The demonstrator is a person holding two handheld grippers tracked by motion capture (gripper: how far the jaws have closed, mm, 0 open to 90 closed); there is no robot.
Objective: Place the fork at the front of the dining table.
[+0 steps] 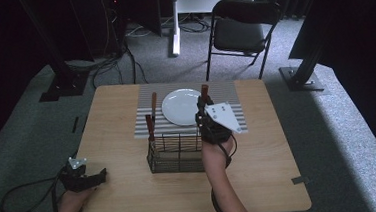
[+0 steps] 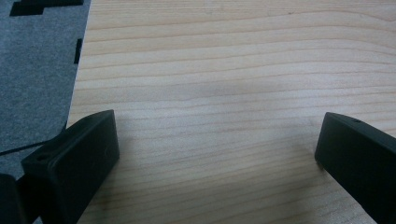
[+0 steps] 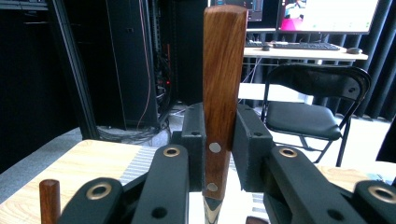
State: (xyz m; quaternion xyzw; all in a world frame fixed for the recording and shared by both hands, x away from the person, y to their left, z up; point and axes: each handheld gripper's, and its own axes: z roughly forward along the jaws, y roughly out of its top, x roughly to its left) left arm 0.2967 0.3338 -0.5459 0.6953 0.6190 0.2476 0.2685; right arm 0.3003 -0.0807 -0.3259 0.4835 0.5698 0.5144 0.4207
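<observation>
— Right gripper view had the right gripper (image 3: 219, 154) pinching a wooden-handled knife (image 3: 223, 70), handle up, blade hanging below.

— And where was that?

— Above the wire basket (image 1: 175, 154), beside the plate (image 1: 181, 107) on the striped mat (image 1: 225, 91). Two handles (image 1: 150, 124) stood in the basket, so I'd say setting out had barely begun.

— The other hand?

— Left gripper (image 2: 215, 154) rested spread, empty, on the table (image 2: 224, 70).

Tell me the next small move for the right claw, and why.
Probably lift a little higher, then carry toward the placemat. The right claw is shut on the wooden-handled knife, upright above the wire basket, and its blade likely hasn't cleared the rim.
</observation>
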